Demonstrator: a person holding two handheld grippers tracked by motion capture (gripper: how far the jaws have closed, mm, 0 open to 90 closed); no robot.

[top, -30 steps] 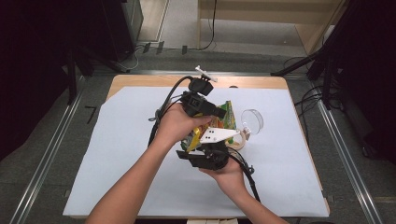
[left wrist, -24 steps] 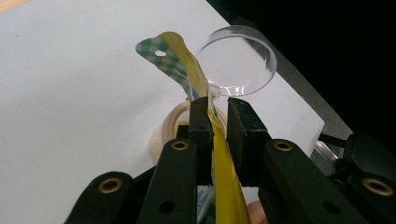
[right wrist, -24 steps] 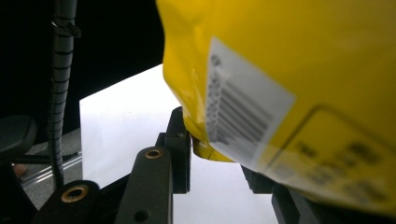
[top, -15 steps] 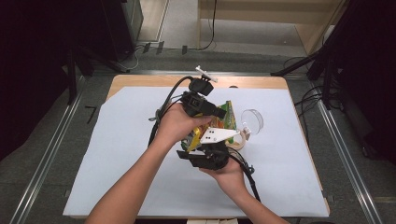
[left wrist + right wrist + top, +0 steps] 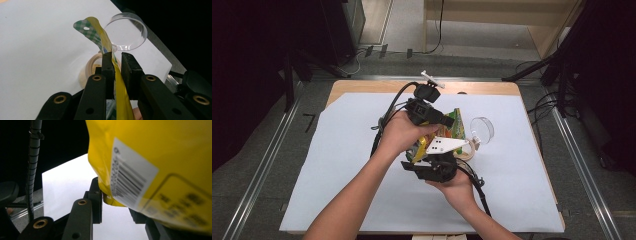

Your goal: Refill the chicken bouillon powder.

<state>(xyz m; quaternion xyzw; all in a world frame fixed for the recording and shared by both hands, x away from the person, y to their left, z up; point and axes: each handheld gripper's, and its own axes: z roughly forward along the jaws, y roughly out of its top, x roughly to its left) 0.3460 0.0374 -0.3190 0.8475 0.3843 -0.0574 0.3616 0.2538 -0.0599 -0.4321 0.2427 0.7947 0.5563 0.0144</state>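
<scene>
A yellow snack bag (image 5: pixel 457 126) with a green checked top is held above the white sheet between both grippers. My left gripper (image 5: pixel 446 121) comes in from the left, and its jaws are shut on the bag's thin edge (image 5: pixel 117 75); the green checked flap (image 5: pixel 90 30) sticks up beyond them. My right gripper (image 5: pixel 432 152) is below the bag, a white plate on top of it. In the right gripper view, the barcode side of the bag (image 5: pixel 155 165) hangs close in front, its lower corner between the jaws of the right gripper (image 5: pixel 113 198).
A clear glass jar (image 5: pixel 482 129) lies on its side just right of the bag, its mouth open (image 5: pixel 126 31). A round cork lid (image 5: pixel 466 151) rests on the sheet (image 5: pixel 337 165) below it. Cables trail from both grippers, and dark stands flank the table.
</scene>
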